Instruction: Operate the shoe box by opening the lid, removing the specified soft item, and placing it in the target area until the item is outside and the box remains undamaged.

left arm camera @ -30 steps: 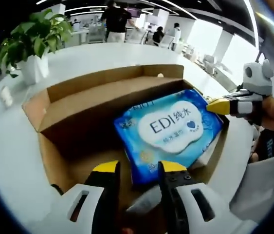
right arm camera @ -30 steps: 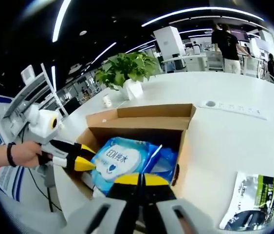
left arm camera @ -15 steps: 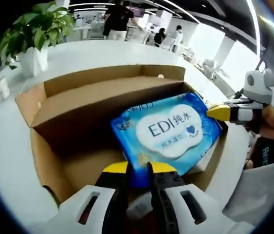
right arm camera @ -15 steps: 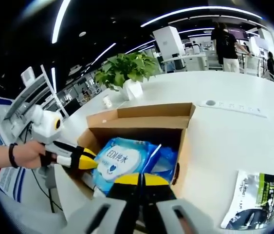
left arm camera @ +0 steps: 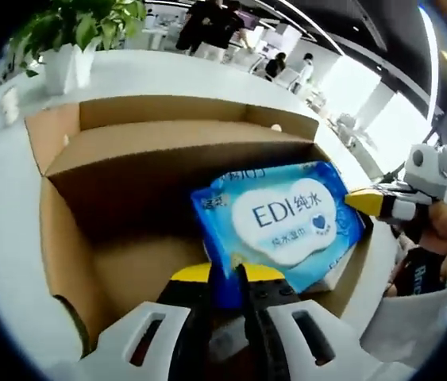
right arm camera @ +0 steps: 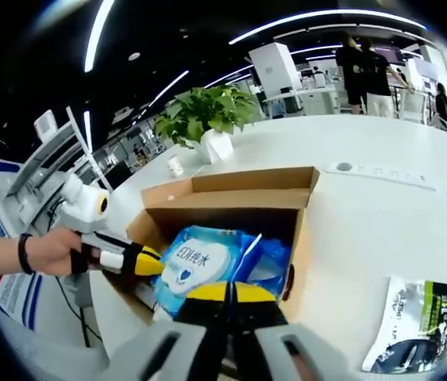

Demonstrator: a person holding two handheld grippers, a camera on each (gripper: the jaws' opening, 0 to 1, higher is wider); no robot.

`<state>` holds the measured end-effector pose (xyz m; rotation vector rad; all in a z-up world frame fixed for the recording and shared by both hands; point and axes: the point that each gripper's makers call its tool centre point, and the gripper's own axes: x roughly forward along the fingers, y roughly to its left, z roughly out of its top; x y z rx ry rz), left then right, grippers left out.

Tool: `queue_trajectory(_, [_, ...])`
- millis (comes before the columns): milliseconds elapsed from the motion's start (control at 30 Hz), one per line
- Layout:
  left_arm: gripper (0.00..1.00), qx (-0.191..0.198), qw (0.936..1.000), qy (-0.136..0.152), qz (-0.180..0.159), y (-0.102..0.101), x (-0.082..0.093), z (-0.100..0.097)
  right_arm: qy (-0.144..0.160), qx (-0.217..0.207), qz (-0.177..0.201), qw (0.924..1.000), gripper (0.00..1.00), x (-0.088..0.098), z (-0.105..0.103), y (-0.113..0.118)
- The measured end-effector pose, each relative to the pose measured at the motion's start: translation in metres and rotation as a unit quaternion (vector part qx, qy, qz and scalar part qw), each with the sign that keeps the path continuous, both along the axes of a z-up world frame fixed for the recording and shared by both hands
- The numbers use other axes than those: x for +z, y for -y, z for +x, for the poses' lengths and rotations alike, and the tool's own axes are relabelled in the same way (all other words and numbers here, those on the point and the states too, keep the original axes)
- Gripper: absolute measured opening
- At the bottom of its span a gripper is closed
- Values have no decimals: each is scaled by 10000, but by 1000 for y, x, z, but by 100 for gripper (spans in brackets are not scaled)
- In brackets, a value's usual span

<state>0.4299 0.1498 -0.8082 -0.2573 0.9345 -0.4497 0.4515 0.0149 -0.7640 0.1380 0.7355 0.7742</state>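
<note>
Both views are bright and evenly lit from long ceiling light strips (right arm camera: 302,24) that arc from about 10 to 2 o'clock, and the white table (right arm camera: 382,222) glares pale while the inside of the cardboard box (left arm camera: 120,198) lies in soft shadow toward 9 o'clock. Fisheye distortion bends straight edges hard near the rim, and a washed-out window glow (left arm camera: 382,103) burns at 2 o'clock in the left gripper view. The centre is fairly sharp, with print on the blue packet (left arm camera: 287,218) readable, but distant people and the near foreground at 6 o'clock are soft.
</note>
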Motion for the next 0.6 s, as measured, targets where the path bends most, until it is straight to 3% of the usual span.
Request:
queue_trajectory(200, [0, 8, 9997, 189, 171, 2, 5, 1, -72, -31, 13, 10000, 0, 0, 0, -1])
queue_trajectory(600, [0, 73, 9985, 487, 241, -6, 23, 5, -73, -117, 79, 9999, 0, 5, 2, -3])
